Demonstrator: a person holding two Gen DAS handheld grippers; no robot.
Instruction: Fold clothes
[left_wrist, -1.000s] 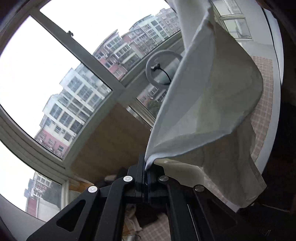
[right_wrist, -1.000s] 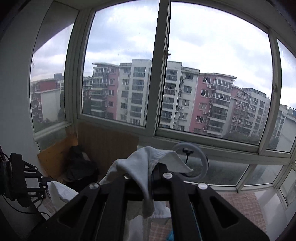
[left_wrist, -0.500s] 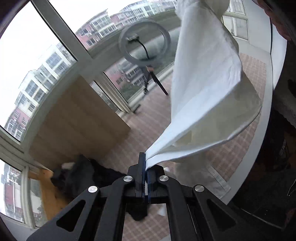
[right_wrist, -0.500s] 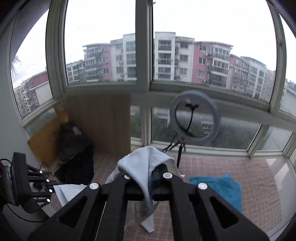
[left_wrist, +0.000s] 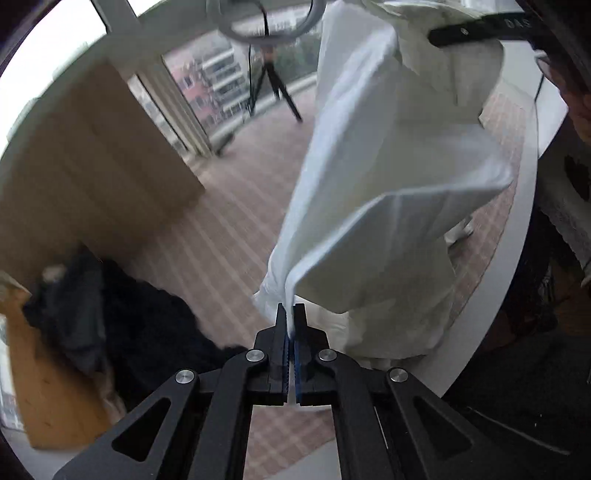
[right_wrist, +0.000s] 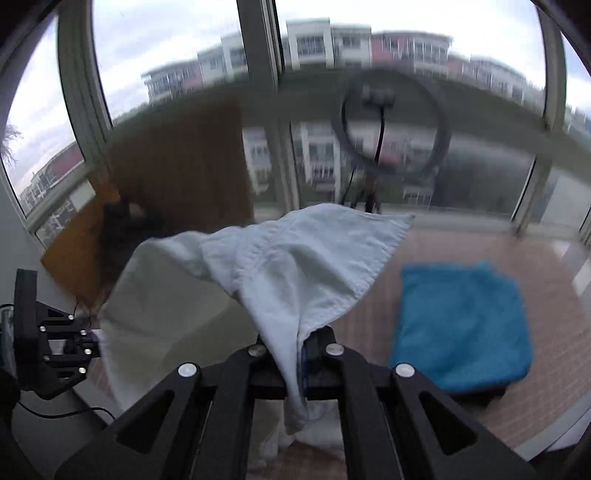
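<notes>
We are holding a white, lightweight woven cotton garment (left_wrist: 388, 192) in the air between our two grippers, above a table topped with a brown checked cloth (left_wrist: 207, 240). Our left gripper (left_wrist: 290, 317) is pinching one corner of it, jaws clamped tight on the fabric; our right gripper (right_wrist: 299, 339) is likewise closed on another bunched edge (right_wrist: 295, 280), which is draping over its fingers. From the left fingers the cloth is running up and away to the right, so its long axis is lying between the two grips, still slack and bellied. We judge that the coming move turns on drawing the grippers apart to tension that span before laying it down. A folded blue terry towel (right_wrist: 461, 325) is lying on the table to the right.
</notes>
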